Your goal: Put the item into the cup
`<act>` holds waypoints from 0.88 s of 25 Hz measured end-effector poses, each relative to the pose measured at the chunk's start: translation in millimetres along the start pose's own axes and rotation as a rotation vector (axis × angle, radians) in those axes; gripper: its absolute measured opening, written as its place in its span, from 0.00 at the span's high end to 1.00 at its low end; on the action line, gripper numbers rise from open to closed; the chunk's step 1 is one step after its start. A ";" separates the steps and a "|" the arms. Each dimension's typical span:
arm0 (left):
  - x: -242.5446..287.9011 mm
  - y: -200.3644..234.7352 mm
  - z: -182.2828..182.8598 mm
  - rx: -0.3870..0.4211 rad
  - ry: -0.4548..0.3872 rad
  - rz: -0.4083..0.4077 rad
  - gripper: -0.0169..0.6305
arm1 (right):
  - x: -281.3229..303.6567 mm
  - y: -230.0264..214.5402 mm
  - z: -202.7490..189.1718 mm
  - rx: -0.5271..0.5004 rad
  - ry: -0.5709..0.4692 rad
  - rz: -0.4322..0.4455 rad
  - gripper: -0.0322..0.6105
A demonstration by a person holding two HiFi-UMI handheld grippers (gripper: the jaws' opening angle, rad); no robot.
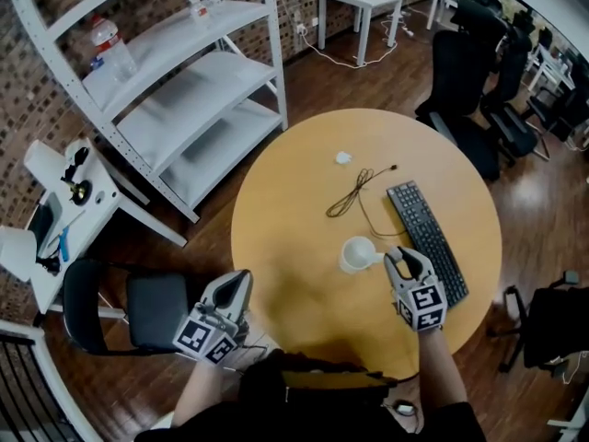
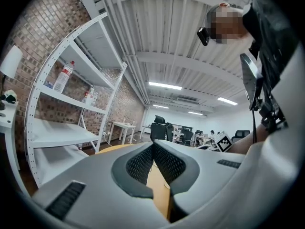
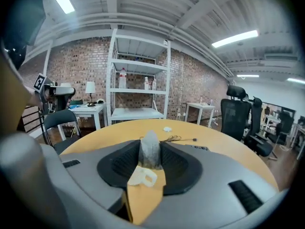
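Left tongs [image 1: 240, 281] held at the near edge of the round wooden worktop [image 1: 294, 210], over its left rim; in the left gripper view [image 2: 153, 147] the ribbed pads meet at their tips with nothing between them, only bare worktop showing through the gap below. Right tongs [image 1: 401, 258] over the near-right part of the worktop, jaws partly closed and pressed on both sides of a small grey tea bag [image 3: 149, 151], which stands upright between the pads [image 3: 174, 163]. Tea bag is off the worktop and not in the cup. White cup [image 1: 357, 253] stands upright just beside the tips of the right tongs, on their left; in the right gripper view it shows low in the gap, under the bag [image 3: 142, 177]. Black keyboard [image 1: 426, 238] lies to the right of the cup, running away from the person. Farther on, a thin black cable [image 1: 354, 191] in loose loops, then a small white object [image 1: 343, 158], kind not clear. Beyond the worktop: white shelf unit [image 1: 184, 90] against a brick wall, black office chairs [image 1: 479, 72], small white side table [image 1: 359, 7].
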State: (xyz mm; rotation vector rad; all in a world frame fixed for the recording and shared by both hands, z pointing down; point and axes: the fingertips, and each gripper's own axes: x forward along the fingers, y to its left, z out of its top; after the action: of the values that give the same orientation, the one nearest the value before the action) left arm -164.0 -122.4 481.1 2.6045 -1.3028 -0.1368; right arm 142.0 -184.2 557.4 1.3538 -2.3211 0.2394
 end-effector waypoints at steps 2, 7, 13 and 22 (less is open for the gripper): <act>-4.3 3.0 0.0 -0.011 -0.009 0.005 0.98 | 8.5 9.7 16.1 -0.041 -0.028 0.022 0.75; -24.0 13.4 -0.6 -0.021 -0.020 0.044 0.98 | 28.6 26.3 35.8 -0.051 -0.060 0.064 0.75; -53.4 28.3 -5.6 -0.046 -0.029 0.122 0.98 | 48.8 37.3 22.2 -0.010 -0.036 0.093 0.75; -59.4 32.4 -3.1 -0.062 -0.045 0.135 0.98 | 52.3 39.9 2.5 0.084 -0.013 0.104 0.57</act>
State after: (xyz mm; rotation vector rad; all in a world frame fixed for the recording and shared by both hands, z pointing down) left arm -224.3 -93.3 490.9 2.4659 -1.4609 -0.2101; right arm 84.8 -205.8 581.7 1.2785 -2.4191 0.3649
